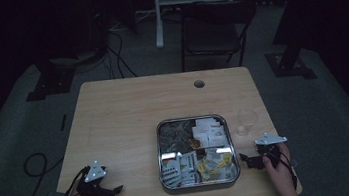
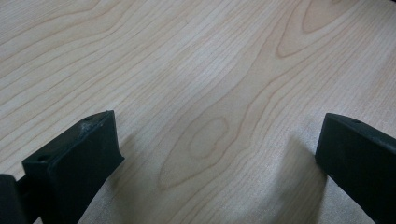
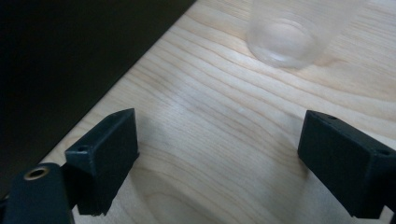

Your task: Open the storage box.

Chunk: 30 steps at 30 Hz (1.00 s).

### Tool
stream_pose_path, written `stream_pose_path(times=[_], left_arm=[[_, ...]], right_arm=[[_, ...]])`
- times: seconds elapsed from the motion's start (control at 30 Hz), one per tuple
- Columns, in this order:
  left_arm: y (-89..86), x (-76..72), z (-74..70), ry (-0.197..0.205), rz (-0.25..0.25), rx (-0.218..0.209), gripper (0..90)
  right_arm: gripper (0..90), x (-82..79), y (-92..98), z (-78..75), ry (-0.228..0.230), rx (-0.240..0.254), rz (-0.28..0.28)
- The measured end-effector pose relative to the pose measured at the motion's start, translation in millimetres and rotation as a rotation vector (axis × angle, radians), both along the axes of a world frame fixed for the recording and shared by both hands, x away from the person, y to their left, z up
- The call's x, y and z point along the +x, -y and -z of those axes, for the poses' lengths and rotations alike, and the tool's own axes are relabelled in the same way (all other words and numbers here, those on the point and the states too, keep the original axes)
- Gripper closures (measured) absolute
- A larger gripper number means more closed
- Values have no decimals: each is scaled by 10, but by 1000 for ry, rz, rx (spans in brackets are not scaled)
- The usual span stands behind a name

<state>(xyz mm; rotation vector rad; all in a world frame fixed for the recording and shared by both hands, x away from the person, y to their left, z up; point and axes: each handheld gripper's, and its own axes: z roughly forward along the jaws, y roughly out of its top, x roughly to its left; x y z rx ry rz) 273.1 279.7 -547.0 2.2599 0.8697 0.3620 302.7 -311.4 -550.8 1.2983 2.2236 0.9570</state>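
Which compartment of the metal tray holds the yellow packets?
The near right compartment of the metal tray; the one behind it holds white packets, and the left ones none yellow.

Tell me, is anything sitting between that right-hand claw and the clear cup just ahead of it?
Nothing visible does. The right gripper has its jaws wide open with bare table between them, and only wood lies between it and the clear cup. The metal tray sits off to the side.

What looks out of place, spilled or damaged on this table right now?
Nothing stands out. The metal tray sits square on the wooden table, its packets staying inside the compartments. The clear plastic cup stands upright beside it, apparently empty. The left gripper and right gripper rest open over bare wood.
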Motion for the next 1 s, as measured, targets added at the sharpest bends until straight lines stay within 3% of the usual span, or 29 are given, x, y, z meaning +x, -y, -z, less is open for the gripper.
stream_pose_path(times=[0.03, 0.07, 0.2, 1.0], left_arm=[[0, 1, 1, 0, -2, -1, 3], [0, 4, 0, 0, -5, 0, 3], [-11, 22, 0, 0, -34, 1, 3], [30, 81, -14, -8, -31, 14, 4]], right_arm=[[111, -22, -31, 0, -1, 1, 41], [111, -27, -37, 0, -1, 1, 42], [110, -24, -39, 0, -3, 3, 37], [111, -31, -51, 1, -1, 2, 14]])
